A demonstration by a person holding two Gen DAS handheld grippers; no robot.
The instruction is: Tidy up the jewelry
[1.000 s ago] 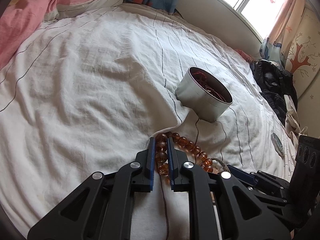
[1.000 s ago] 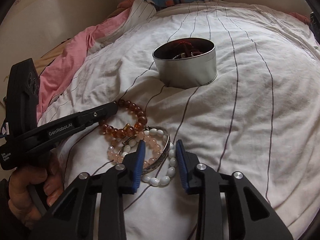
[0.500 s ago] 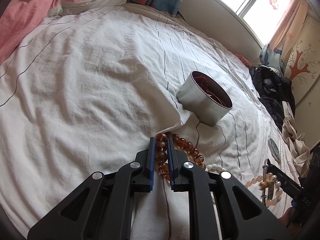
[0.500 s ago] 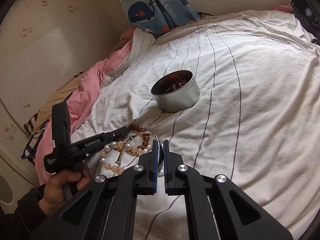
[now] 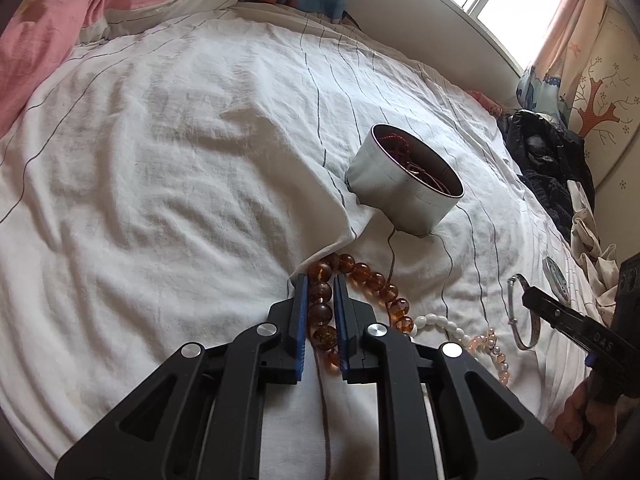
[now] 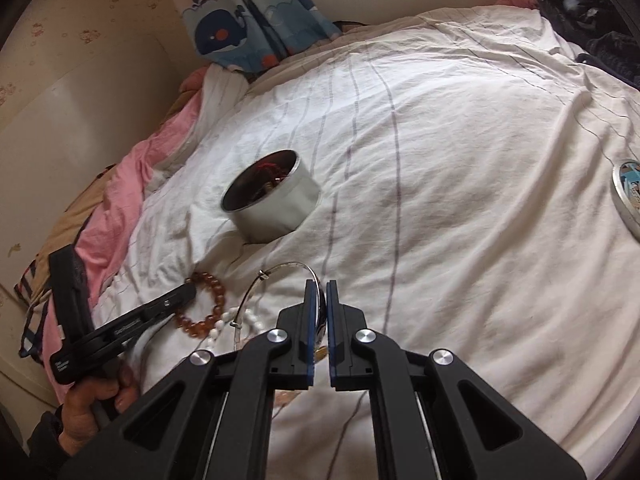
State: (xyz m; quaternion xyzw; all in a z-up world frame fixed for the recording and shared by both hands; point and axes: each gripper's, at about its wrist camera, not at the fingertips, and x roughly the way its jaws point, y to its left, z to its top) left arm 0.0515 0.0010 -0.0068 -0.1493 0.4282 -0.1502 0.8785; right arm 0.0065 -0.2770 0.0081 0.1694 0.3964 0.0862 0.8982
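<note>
A round silver tin (image 5: 404, 190) with red cords inside sits on the white striped bedsheet (image 5: 180, 160); it also shows in the right wrist view (image 6: 272, 204). My left gripper (image 5: 320, 286) is shut on the amber bead bracelet (image 5: 374, 282), which lies on the sheet. My right gripper (image 6: 319, 288) is shut on a silver bangle (image 6: 280, 272) and holds it lifted above the bed; the bangle shows in the left wrist view (image 5: 520, 312). A white bead bracelet (image 5: 440, 326) and a pink bead bracelet (image 5: 494, 350) lie on the sheet beside the amber one.
The tin's lid (image 6: 628, 196) lies on the sheet at the right. A pink blanket (image 5: 44, 28) is bunched at the far left. Dark clothes (image 5: 548, 152) lie at the right edge. A whale-print curtain (image 6: 248, 28) hangs behind the bed.
My right gripper closed on the silver bangle and lifted it up and away from the pile. The white and pink bracelets dropped back onto the sheet. My left gripper stayed shut on the amber bracelet.
</note>
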